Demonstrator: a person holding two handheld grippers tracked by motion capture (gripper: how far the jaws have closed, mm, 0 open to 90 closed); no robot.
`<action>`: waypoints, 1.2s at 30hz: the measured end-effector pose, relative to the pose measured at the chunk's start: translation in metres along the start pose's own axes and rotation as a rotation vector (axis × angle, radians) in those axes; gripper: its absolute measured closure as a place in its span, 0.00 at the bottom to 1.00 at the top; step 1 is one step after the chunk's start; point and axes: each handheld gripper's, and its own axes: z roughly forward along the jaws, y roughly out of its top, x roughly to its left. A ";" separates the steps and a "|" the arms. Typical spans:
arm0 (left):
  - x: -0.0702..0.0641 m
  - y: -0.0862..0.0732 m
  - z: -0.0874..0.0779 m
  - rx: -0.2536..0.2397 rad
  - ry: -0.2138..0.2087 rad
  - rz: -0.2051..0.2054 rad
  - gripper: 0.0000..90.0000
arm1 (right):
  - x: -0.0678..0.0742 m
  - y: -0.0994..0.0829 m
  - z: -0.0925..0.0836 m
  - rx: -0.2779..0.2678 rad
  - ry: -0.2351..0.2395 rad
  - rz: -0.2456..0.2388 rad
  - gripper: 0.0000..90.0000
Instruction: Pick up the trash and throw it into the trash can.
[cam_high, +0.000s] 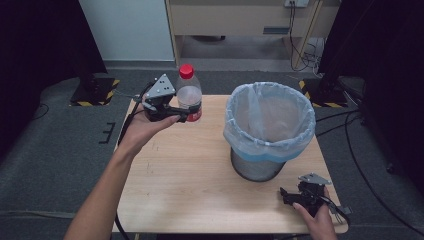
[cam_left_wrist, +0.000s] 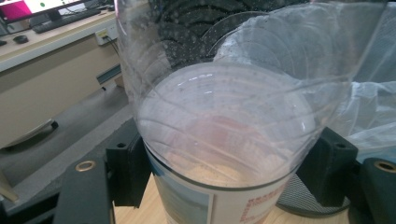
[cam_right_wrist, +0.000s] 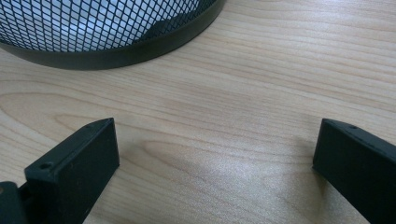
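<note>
The clear plastic bottle with a red screw cap and red label (cam_high: 189, 94) stood upright near the far left corner of the pale wood-grain worktop (cam_high: 200, 185), and there it was, caught between the black fingers (cam_left_wrist: 125, 170) of the left gripper (cam_high: 176, 116), one on each side of its lower body, just above the label band. In the left gripper view the bottle's ribbed, see-through wall bulged right between the two blocky pads, both pressed against the plastic. The bottle looked empty, its inside misted.

To its right, near but apart, sat the round black wire-mesh waste bin lined with a pale blue-white plastic bag (cam_high: 270, 125), the bag folded over the rim. Its diamond mesh and solid black base ring showed in the right gripper view.

Down at the near right corner, the right gripper (cam_high: 286, 196) rested low over the worktop, its fingers (cam_right_wrist: 77, 165) spread wide with bare wood between them, holding nothing, pointed toward the bin's base.
</note>
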 end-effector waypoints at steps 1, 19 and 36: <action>0.000 0.002 0.000 -0.001 -0.005 0.003 0.31 | 0.000 0.000 0.000 0.000 0.000 0.000 0.00; -0.015 0.039 -0.001 -0.031 -0.043 0.058 0.31 | 0.000 0.000 0.000 0.002 0.004 0.002 0.00; -0.021 0.065 -0.004 -0.056 -0.051 0.086 0.31 | 0.000 0.000 0.000 0.001 0.004 0.002 0.00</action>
